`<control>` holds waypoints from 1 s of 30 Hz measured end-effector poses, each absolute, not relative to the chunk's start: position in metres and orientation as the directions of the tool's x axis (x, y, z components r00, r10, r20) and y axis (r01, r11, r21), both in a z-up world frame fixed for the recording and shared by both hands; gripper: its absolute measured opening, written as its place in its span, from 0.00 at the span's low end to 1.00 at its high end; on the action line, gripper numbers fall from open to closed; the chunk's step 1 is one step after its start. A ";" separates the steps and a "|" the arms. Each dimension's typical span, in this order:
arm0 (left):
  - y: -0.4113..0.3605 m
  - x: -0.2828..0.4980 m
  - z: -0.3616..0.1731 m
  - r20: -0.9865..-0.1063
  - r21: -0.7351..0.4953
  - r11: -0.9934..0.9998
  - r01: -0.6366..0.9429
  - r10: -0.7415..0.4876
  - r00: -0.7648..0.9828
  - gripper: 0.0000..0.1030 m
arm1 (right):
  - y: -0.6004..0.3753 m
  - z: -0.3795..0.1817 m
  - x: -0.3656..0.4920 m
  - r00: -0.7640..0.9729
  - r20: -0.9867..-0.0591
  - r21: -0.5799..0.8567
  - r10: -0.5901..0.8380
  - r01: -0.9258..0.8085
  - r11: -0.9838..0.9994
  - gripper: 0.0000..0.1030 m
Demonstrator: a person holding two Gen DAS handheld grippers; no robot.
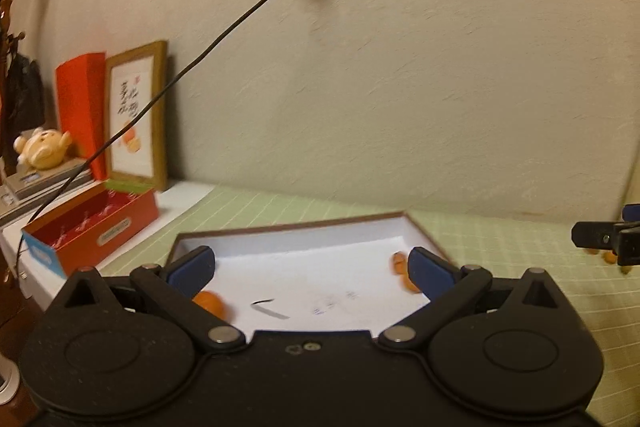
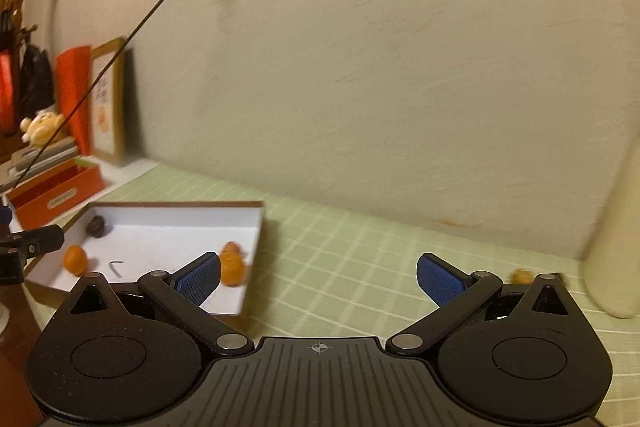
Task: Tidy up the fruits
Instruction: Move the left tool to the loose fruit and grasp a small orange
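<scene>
right wrist view: both my jaws wide apart, empty; loose fruit (image 2: 522, 275) at far right could roll off tabletop (image 2: 360, 247).

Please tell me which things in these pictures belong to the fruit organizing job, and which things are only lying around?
Belong to the job:
- white box
- orange fruits in the box
- dark fruit in the box's far corner
- small fruits on the green cloth
- left gripper, right gripper, both open and empty

Only lying about:
- red box
- framed picture
- plush toy
- black cable
</scene>
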State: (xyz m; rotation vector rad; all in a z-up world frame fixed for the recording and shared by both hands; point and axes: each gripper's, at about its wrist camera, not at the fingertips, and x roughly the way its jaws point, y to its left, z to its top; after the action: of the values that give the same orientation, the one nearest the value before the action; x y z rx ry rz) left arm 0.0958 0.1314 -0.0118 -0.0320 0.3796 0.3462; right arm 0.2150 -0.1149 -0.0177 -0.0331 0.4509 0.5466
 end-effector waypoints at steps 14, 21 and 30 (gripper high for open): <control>0.052 0.137 -0.031 -0.447 -0.021 0.993 -0.119 0.097 0.889 0.91 | -0.240 -0.015 0.209 0.877 -0.433 0.079 0.210 -0.195 0.978 1.00; -0.005 0.154 -0.044 -0.485 0.009 1.000 0.005 0.001 0.874 0.89 | -0.294 -0.023 0.197 0.883 -0.460 0.092 0.090 -0.053 0.994 1.00; -0.089 0.145 -0.064 -0.539 0.009 0.986 0.168 -0.137 0.831 0.85 | -0.331 -0.032 0.179 0.873 -0.488 0.094 0.008 0.044 0.995 1.00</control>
State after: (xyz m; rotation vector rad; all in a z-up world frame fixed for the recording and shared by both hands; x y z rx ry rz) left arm 0.1453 -0.0891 -0.0645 0.0566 0.5669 -0.1620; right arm 0.1790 -0.3310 -0.0316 0.1033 0.5102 -0.0188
